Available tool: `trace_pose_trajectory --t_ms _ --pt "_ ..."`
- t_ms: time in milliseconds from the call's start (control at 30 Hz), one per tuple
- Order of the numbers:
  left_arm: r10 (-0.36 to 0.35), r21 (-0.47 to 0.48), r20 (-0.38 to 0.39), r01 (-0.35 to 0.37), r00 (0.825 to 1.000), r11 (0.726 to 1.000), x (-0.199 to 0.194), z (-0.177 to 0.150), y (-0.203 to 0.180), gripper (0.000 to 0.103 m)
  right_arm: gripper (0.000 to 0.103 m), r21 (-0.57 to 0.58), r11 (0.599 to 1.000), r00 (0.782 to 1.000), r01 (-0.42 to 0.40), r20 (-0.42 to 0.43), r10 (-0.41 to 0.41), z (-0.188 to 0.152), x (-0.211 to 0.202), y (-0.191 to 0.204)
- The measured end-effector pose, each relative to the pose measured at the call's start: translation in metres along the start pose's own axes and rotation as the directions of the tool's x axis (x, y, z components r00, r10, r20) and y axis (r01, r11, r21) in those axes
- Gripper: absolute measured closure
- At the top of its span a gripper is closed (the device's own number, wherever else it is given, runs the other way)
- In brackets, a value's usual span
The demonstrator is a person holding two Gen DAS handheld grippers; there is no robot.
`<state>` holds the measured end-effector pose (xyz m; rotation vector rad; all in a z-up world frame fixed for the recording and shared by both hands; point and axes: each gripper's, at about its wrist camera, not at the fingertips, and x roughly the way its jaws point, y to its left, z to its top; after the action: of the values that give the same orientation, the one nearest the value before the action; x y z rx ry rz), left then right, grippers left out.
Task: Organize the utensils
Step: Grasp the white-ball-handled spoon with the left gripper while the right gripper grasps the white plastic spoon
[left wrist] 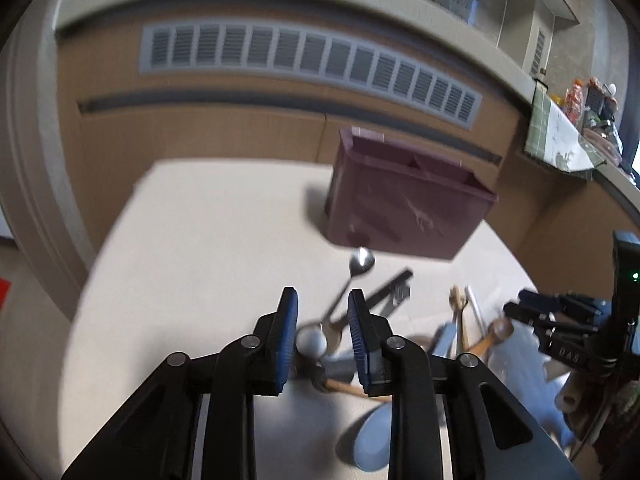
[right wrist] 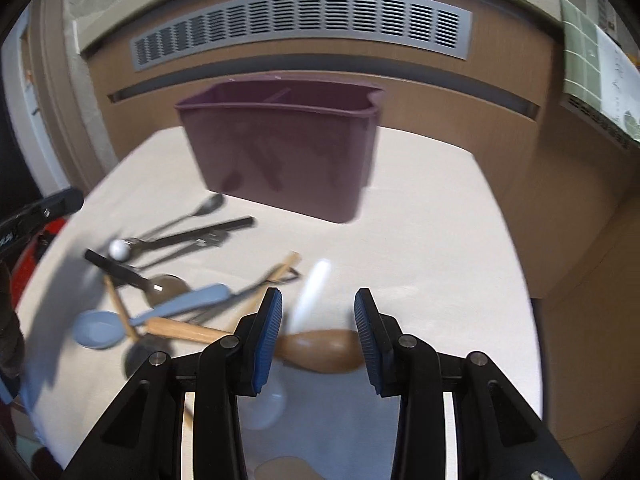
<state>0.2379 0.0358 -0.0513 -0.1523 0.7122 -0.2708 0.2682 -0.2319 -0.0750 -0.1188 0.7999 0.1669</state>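
A dark purple divided bin stands at the back of the pale table. In front of it lies a heap of utensils: a metal spoon, a black tool, a blue spoon, wooden pieces and a small white ball-ended piece. My left gripper hovers open above the ball-ended piece and the metal spoon's handle, pads clear of both. My right gripper is open over a wooden spoon's bowl and a white spoon. The wooden spoon's handle runs under its left finger.
A wooden cabinet with a long grey vent grille rises behind the table. A counter with a green tiled cloth and packets is at the far right. The right gripper shows at the right of the left wrist view.
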Motion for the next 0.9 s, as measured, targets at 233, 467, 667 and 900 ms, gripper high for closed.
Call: trace_pose_trajectory --t_ms 233,467,667,900 --pt "0.062 0.048 -0.09 -0.058 0.994 0.997 0.028 -0.007 -0.009 0.076 0.069 -0.042 0.997 0.998 0.059 -0.006 -0.059 -0.01 0.002 -0.005" --pt "0.093 0.039 -0.149 -0.088 0.984 0.995 0.049 -0.011 -0.008 0.076 0.069 -0.03 0.999 0.999 0.046 0.008 -0.046 -0.01 0.001 -0.008" --pt "0.107 0.05 -0.139 -0.101 0.984 0.994 0.055 -0.009 -0.012 0.08 0.068 -0.039 0.998 0.999 0.045 0.017 -0.045 -0.012 -0.001 -0.006" --pt "0.103 0.041 -0.001 -0.103 0.995 0.994 0.021 0.004 -0.016 0.08 0.068 0.052 0.999 1.0 -0.009 -0.004 0.009 -0.007 0.003 -0.02"
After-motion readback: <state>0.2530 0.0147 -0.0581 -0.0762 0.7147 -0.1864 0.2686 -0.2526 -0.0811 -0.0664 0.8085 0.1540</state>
